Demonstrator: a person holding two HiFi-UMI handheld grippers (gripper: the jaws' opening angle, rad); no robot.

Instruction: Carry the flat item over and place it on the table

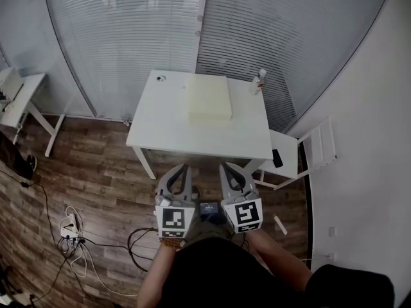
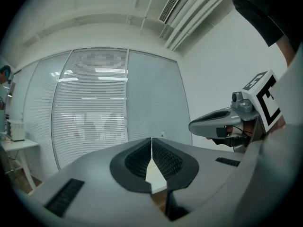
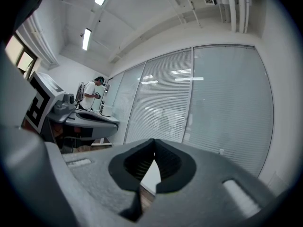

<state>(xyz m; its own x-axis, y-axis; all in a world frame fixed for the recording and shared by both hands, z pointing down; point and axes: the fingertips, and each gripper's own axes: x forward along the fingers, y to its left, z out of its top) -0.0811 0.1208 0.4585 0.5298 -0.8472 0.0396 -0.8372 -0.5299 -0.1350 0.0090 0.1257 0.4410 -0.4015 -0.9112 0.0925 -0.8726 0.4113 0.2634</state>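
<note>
Pale cream flat square slab (image 1: 209,97) lies on the far half of the white rectangular bench (image 1: 164,124), squared to its edges. A small white bottle with a red cap (image 1: 259,80) stands apart from it at the far right corner. In the head view, the left tool (image 1: 185,169) and right tool (image 1: 227,168) hang side by side close to the person's body. They are over the brown wood-plank floor (image 1: 96,165), short of the bench's near edge and well apart from the slab. A white chair (image 1: 311,151) stands just beside the bench's right side.

In the left gripper view, that tool's ribbed black pads (image 2: 165,160) meet at the tips with nothing between them. Only a sliver of white bench shows through the slit below.

In the right gripper view, the pads (image 3: 168,162) are likewise pressed together and empty, facing closed grey blinds (image 3: 213,103).

On this evidence the slab is already set down and the carry looks finished, or no step is under way. Any further handling would call for both tools to open and reach forward over the bench to the slab's edges.
</note>
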